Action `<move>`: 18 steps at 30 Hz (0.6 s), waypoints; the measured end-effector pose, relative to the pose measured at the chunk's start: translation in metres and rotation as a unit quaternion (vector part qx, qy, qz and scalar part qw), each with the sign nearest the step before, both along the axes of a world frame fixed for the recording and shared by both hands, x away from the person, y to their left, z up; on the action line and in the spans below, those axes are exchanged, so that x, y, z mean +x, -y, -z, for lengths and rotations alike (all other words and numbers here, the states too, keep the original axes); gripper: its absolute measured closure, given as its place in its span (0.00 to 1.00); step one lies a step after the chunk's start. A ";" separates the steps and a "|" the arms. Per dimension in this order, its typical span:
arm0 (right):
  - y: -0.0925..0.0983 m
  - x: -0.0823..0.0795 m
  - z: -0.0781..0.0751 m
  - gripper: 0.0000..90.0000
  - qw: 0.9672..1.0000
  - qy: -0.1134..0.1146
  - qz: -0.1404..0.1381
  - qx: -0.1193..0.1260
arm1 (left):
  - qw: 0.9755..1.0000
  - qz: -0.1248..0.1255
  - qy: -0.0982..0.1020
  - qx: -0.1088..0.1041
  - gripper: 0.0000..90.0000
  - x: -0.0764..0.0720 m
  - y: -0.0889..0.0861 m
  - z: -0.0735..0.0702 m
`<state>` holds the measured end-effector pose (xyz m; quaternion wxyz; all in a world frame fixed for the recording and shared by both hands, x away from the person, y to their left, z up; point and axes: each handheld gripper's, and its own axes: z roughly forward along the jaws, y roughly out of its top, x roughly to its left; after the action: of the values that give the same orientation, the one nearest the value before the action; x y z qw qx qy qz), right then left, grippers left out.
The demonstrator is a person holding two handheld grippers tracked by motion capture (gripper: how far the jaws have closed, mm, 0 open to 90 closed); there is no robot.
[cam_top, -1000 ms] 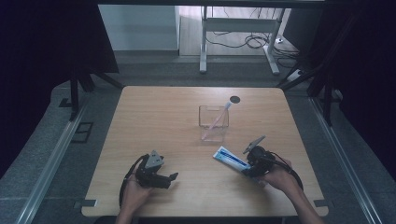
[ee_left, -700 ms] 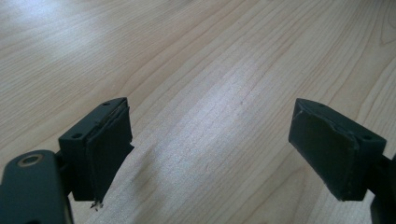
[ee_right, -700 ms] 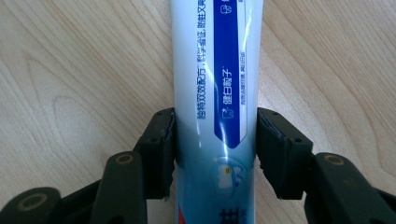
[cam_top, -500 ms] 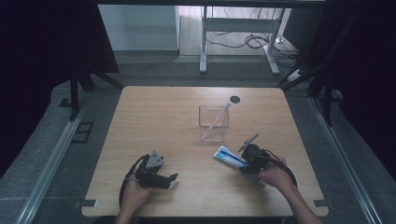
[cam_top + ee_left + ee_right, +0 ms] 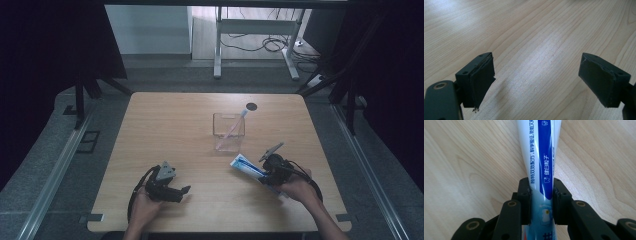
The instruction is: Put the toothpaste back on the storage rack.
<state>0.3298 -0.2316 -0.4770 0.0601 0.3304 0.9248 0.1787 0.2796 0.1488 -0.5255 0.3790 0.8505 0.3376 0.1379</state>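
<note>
1. Lying flat on the bench (image 5: 170, 125), the toothpaste tube (image 5: 247, 166) sits toward the near right part, just in front of the clear cup (image 5: 229, 131).
2. The right gripper (image 5: 263, 175) has just been closing its jaws, with the tube between them; in the right gripper view both black pads press against the sides of the toothpaste tube (image 5: 541, 157), so it is clamped on the tube.
3. In that view the tube runs straight away from the right gripper (image 5: 541, 203), white and pale blue with a dark blue stripe and printed lettering, its underside against the wood.
4. In the high view the person's right hand (image 5: 296, 189) wraps the gripper body, and a grey three-cornered plate rises above it.
5. The clear cup stands upright near the middle of the bench, with a pink toothbrush (image 5: 231, 129) leaning inside it, head up toward the far right rim.
6. A small dark round spot (image 5: 251, 106) lies on the bench just beyond the cup.
7. The left gripper (image 5: 184, 191) rests low at the near left of the bench, held by the left hand (image 5: 144, 207), well apart from the tube and cup.
8. In the left gripper view the jaws of the left gripper (image 5: 536, 82) stand wide apart with bare wood between them, holding nothing.
</note>
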 end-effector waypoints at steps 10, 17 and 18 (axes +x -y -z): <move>0.006 -0.011 -0.019 0.81 0.999 0.023 -0.001 0.031 | 1.000 0.001 -0.001 -0.001 0.15 0.000 -0.001 0.000; 0.009 -0.015 -0.029 0.81 0.998 0.035 -0.002 0.052 | 1.000 0.003 0.000 0.000 0.15 0.001 -0.001 0.000; 0.010 -0.016 -0.031 0.81 0.998 0.037 -0.004 0.055 | 1.000 0.003 0.000 -0.001 0.15 0.001 -0.001 0.000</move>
<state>0.3141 -0.2415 -0.4460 0.0751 0.3229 0.9120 0.2415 0.2801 0.1495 -0.5255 0.3802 0.8511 0.3354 0.1365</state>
